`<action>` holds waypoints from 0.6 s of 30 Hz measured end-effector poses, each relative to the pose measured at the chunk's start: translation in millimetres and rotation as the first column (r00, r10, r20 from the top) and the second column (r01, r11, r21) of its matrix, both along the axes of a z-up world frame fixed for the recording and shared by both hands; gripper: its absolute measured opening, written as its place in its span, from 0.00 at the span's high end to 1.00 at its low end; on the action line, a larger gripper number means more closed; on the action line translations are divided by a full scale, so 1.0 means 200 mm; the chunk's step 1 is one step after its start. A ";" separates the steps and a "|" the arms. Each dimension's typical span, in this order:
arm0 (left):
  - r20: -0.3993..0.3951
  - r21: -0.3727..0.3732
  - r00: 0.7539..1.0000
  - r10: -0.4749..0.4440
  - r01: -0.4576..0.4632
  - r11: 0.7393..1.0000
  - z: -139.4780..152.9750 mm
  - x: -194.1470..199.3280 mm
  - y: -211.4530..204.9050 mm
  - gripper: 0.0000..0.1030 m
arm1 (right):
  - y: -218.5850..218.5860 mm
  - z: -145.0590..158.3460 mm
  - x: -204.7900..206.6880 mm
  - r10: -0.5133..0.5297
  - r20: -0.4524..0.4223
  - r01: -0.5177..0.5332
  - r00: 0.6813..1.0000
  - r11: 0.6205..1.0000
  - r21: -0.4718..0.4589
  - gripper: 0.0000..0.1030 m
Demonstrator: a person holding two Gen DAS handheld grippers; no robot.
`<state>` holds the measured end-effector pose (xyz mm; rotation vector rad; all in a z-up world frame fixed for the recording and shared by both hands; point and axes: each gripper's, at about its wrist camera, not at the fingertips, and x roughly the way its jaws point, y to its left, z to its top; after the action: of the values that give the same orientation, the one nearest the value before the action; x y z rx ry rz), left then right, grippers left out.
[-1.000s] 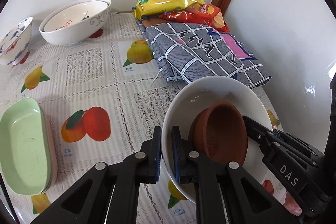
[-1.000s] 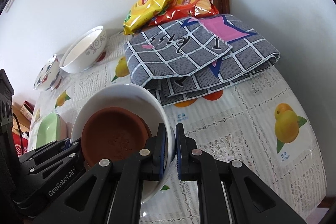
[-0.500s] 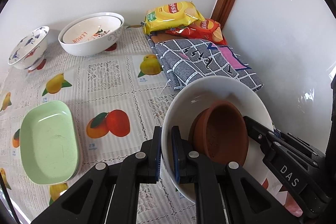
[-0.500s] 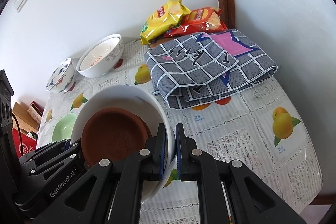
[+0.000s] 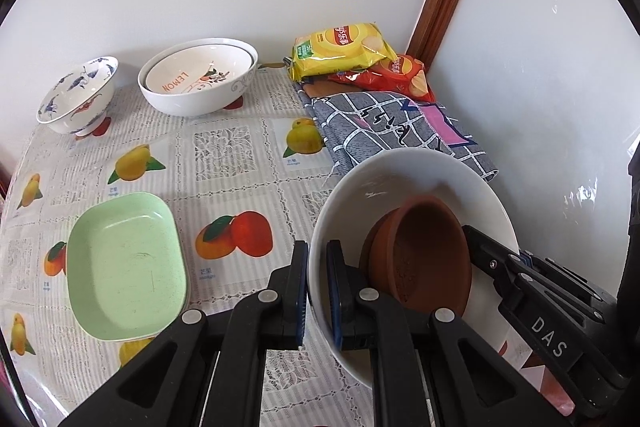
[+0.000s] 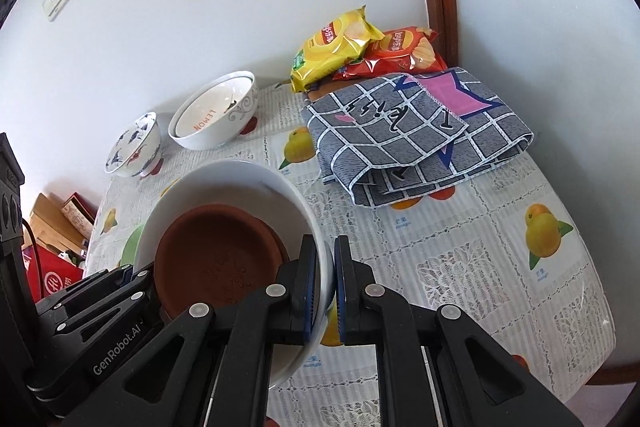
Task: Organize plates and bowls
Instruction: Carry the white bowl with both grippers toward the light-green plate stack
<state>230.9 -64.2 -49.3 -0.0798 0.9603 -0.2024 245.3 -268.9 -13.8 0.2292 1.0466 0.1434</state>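
Observation:
A large white bowl (image 5: 404, 179) (image 6: 240, 179) with brown bowls (image 5: 420, 251) (image 6: 216, 259) nested inside is held above the table by both grippers. My left gripper (image 5: 318, 291) is shut on its left rim. My right gripper (image 6: 328, 291) is shut on its right rim. On the table stand a green oval dish (image 5: 120, 267), two nested white bowls, the inner marked LEMON (image 5: 200, 79) (image 6: 212, 115), and a blue-patterned footed bowl (image 5: 76, 95) (image 6: 136, 147).
A folded grey checked cloth (image 5: 392, 127) (image 6: 416, 131) lies at the back right, with yellow (image 5: 340, 47) (image 6: 336, 47) and red (image 5: 400, 73) (image 6: 400, 51) chip bags behind it by the wall corner. Boxes (image 6: 60, 223) sit beyond the table's left edge.
Both grippers have lifted the white bowl and drawn back from the wall; more of the table shows, including the whole green dish and the patterned bowl.

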 end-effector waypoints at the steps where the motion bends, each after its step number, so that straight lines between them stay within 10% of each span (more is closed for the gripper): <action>1: 0.002 0.001 1.000 0.002 -0.002 1.000 0.01 0.00 0.01 0.91 | 0.01 0.01 0.00 0.001 0.002 -0.001 1.000 1.000 0.001 0.91; 18: 0.022 -0.006 0.999 0.028 -0.028 1.000 0.07 -0.04 0.13 0.91 | 0.12 0.07 -0.02 0.021 0.027 -0.021 0.999 1.000 0.007 0.91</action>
<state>223.0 -39.1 -36.1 -0.0960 0.9357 -0.1803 241.0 -244.0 0.4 0.2222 1.0219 0.1688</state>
